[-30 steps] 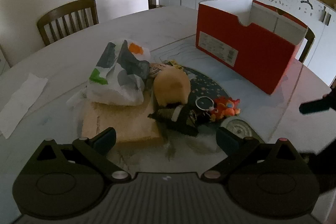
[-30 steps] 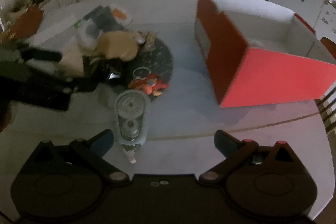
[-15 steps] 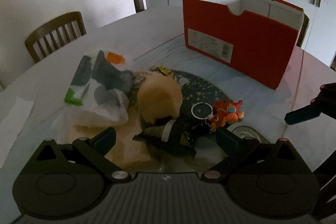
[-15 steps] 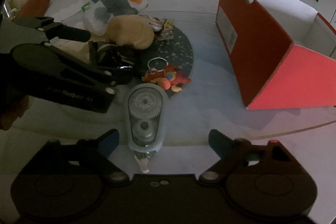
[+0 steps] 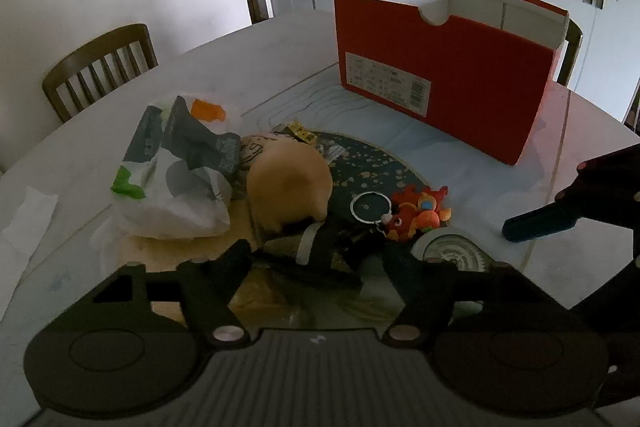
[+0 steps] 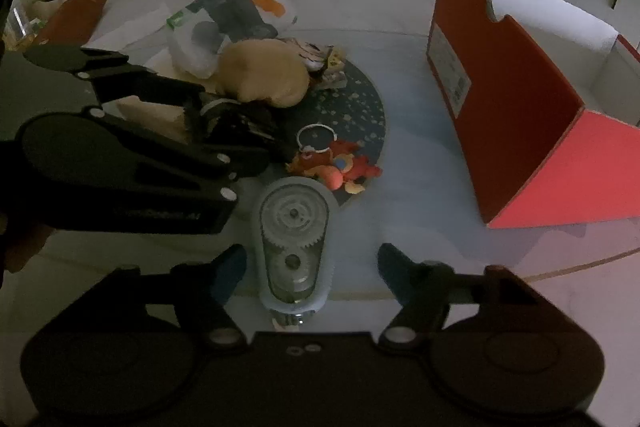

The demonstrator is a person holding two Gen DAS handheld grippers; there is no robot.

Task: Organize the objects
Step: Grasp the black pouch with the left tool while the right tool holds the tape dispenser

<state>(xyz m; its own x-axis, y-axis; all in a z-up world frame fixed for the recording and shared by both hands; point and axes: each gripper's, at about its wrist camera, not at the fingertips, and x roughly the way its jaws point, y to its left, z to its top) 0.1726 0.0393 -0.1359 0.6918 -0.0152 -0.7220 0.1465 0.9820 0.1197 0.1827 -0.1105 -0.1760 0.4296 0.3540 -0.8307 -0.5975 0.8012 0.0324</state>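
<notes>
**Currently: both grippers spread wide over the table clutter**

Left gripper (image 5: pixel 320 259) holds nothing; its fingers flank a dark bundled item (image 5: pixel 316 255) lying in front of the tan plush (image 5: pixel 288 183). Right gripper (image 6: pixel 310 267) is likewise wide, with the clear geared tape dispenser (image 6: pixel 294 243) flat on the table (image 6: pixel 420 195) between its fingers, contact not discernible. Red plush keychain (image 6: pixel 338 165) lies just beyond the dispenser. Red open box (image 6: pixel 516 99) stands well apart to the right.

Box label (image 5: pixel 387 83) text unreadable, dark item (image 5: pixel 320 255) partly behind left gripper (image 5: pixel 320 259)
</notes>
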